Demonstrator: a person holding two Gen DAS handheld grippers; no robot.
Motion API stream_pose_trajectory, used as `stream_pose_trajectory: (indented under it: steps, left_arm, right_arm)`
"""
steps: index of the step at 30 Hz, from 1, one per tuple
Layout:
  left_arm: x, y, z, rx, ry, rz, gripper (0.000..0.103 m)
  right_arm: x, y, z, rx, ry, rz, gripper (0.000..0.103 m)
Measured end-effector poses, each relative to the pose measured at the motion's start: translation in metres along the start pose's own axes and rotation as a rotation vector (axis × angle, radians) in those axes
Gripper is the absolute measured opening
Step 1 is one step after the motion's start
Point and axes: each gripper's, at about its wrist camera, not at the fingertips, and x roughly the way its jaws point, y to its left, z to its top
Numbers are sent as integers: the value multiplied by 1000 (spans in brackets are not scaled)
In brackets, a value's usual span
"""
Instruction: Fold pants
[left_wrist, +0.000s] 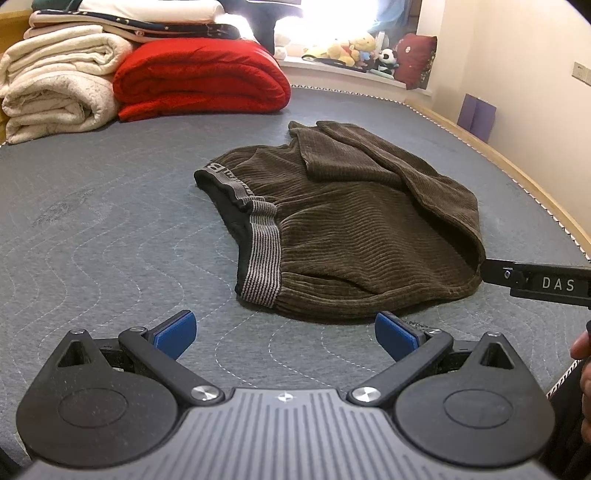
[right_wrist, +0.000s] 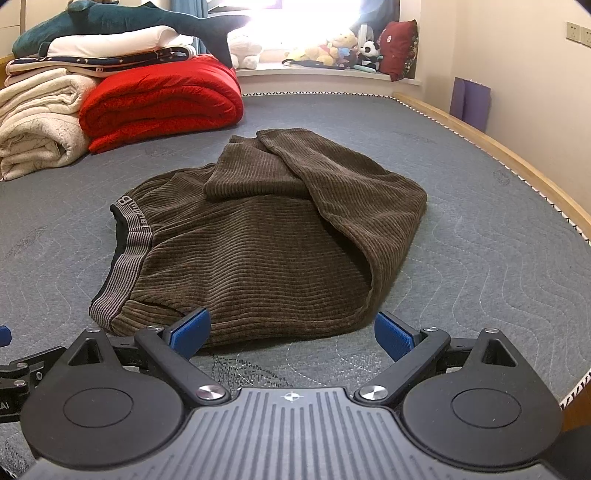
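Right wrist view: folded brown pants (right_wrist: 258, 243) on gray mattress (right_wrist: 461, 258), nothing contained.

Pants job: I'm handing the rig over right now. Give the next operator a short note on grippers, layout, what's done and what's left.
Left gripper: open, empty, low over the grey mattress, just short of the pants' near edge.
Right gripper: open, empty, at the near edge of the pants.
Brown corduroy pants: bunched mid-mattress, striped waistband to the left, legs already thrown back over the seat.
Done: a rough fold of the legs.
Left: likely a tidier final fold.
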Motion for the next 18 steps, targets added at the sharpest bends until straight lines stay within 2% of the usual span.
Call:
stream_pose_trajectory:
  steps: [18]
  left_arm:
    - [0,-4,-1,5,-2,-8,103]
  right_arm:
    - [0,0,0,0,0,-1,96]
